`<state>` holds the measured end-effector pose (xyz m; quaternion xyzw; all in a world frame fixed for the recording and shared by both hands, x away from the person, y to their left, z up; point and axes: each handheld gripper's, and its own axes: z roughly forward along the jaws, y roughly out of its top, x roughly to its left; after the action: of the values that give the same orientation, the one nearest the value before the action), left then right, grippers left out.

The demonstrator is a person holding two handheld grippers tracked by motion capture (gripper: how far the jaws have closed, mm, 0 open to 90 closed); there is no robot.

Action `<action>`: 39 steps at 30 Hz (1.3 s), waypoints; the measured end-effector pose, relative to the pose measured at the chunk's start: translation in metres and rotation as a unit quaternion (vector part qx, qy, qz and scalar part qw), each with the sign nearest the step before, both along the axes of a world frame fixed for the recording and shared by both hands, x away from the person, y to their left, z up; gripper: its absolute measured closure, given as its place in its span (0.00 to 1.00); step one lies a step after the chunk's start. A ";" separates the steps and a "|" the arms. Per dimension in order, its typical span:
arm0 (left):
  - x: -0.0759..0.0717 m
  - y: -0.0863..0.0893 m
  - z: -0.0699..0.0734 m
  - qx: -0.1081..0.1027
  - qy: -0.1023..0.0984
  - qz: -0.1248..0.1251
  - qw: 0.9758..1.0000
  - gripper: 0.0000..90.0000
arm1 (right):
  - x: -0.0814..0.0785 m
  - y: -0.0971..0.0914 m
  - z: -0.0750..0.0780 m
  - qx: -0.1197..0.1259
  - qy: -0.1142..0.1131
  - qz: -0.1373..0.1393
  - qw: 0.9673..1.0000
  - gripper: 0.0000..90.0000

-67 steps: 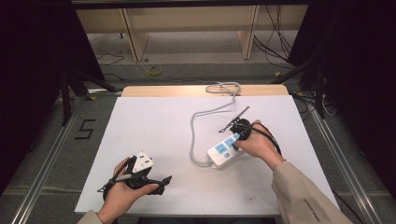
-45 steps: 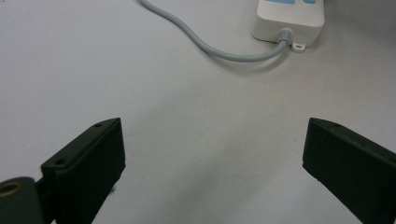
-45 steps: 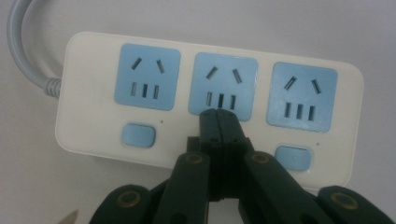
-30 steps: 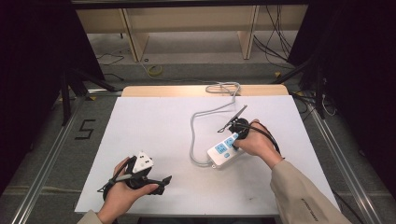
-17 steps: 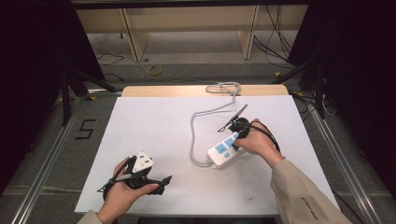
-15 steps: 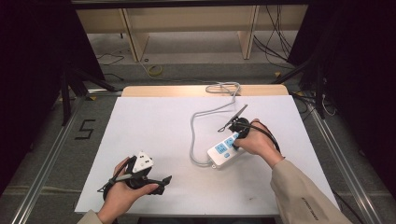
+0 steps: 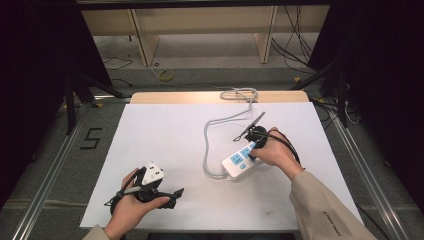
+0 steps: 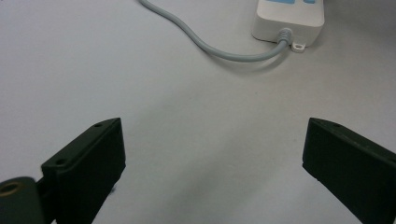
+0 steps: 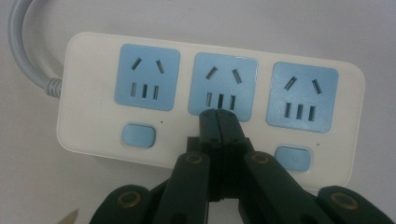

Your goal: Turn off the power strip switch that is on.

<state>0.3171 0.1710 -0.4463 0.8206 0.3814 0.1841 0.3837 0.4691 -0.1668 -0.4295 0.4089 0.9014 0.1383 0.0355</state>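
Presently the left tongs (image 7: 172, 192) rest idle near the table's (image 7: 165, 125) front left edge, held low in the left hand (image 7: 132, 200) and pointing right across the white surface. Their jaws stand wide apart with nothing between them; the left gripper view looks over bare table toward the cord (image 8: 210, 44) end of the strip (image 8: 289, 16), well apart from the jaws.

Right of centre lies the strip (image 7: 242, 161), flat on the table, its grey cord (image 7: 212, 132) looping off toward the far edge. The right tongs (image 7: 252, 145) are pressed together, gripping nothing, with their joined tips set down on the strip's face. In the right gripper view the tips (image 9: 218, 114) sit at the lower edge of the middle socket (image 9: 222, 86), covering the spot where that socket's switch would be; the two outer switches (image 9: 138, 135) are exposed.

Judgement: the step in hand is pressing the middle switch. Next move calls for a short, straight downward push, wrist steady, then a clean lift. The right hand (image 7: 275, 152) is angled down over the strip's far end.
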 end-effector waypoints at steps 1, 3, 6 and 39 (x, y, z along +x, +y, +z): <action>0.000 0.000 0.000 0.000 0.000 0.000 1.000 0.06 | 0.000 0.000 0.000 0.000 0.000 0.000 1.000 1.00; 0.000 0.000 0.000 -0.001 0.000 0.000 1.000 0.06 | 0.000 0.000 0.000 0.000 0.000 0.000 1.000 1.00; 0.000 0.000 0.000 0.000 0.000 0.000 1.000 0.06 | 0.000 0.000 0.000 -0.001 -0.001 0.001 1.000 1.00; 0.000 0.000 0.000 0.000 0.000 0.000 1.000 0.06 | 0.000 0.000 0.000 -0.002 -0.005 0.007 1.000 1.00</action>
<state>0.3172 0.1710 -0.4465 0.8207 0.3811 0.1846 0.3835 0.4691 -0.1665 -0.4294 0.4021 0.9041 0.1392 0.0398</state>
